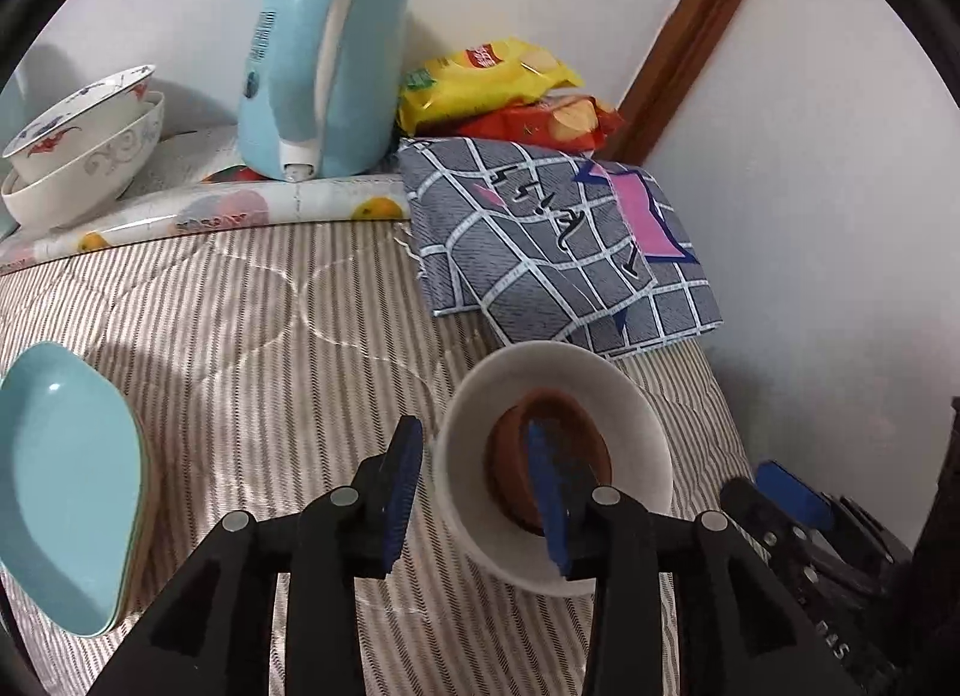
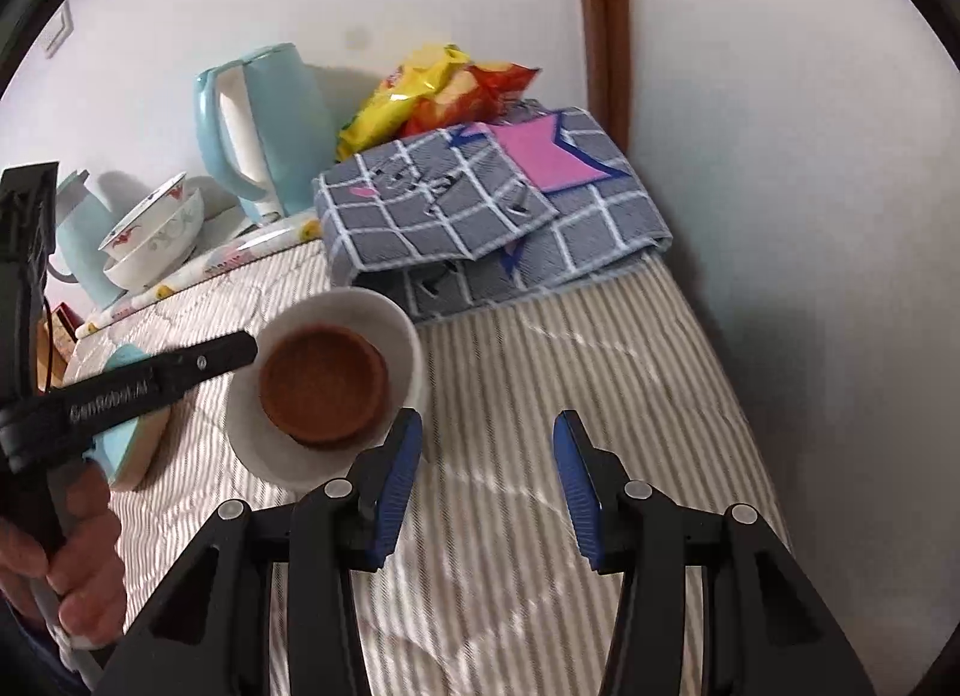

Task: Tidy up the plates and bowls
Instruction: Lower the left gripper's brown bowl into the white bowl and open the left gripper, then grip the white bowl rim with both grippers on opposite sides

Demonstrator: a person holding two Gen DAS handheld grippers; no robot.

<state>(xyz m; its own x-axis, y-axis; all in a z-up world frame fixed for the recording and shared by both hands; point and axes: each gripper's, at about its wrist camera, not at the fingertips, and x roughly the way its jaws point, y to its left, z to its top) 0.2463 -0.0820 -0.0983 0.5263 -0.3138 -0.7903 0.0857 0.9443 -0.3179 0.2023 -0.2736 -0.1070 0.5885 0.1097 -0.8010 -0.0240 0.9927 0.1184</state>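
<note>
left tongs (image 1: 477, 492) astride white bowl (image 1: 636, 432) rim

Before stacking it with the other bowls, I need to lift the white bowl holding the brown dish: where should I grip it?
Pinch the white bowl at its near rim wall, from above, one finger inside and one outside. The brown dish fills the bottom, and the thin upright wall suits the left gripper.

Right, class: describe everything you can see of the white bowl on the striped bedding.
The white bowl is round, plain and smooth, ceramic-looking, with tall sides. It sits upright on the striped quilt, just in front of the folded checked cloth. A brown dish rests inside it. The left gripper straddles its near rim, one finger outside, one inside.
</note>
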